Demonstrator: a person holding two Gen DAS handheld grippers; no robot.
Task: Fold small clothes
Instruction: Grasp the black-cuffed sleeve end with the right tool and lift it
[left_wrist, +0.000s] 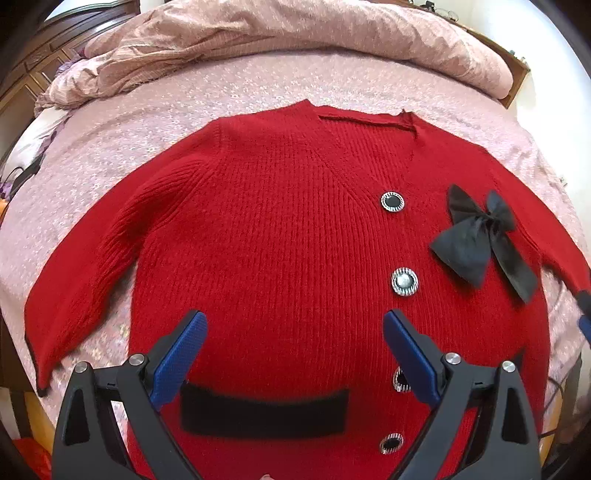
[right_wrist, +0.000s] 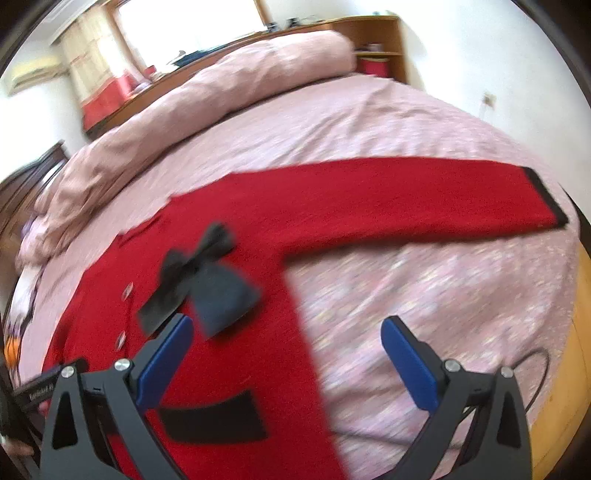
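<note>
A small red knit cardigan (left_wrist: 280, 229) lies flat, front up, on the pink bedspread (left_wrist: 229, 88). It has round black-and-silver buttons (left_wrist: 392, 201), a black bow (left_wrist: 480, 236) and a black pocket band (left_wrist: 264, 411). My left gripper (left_wrist: 294, 325) is open and empty above the lower front, over the pocket band. My right gripper (right_wrist: 286, 332) is open and empty above the cardigan's (right_wrist: 229, 206) right side edge, near the bow (right_wrist: 201, 280). The right sleeve (right_wrist: 406, 199) stretches out to its black cuff (right_wrist: 546, 197). The right view is motion-blurred.
A rumpled pink duvet (left_wrist: 295, 44) is heaped along the far side of the bed. A wooden headboard shelf (right_wrist: 369, 40) and a window are behind it. A black cable (right_wrist: 535, 376) lies near the bed's right edge above the wooden floor (right_wrist: 569, 387).
</note>
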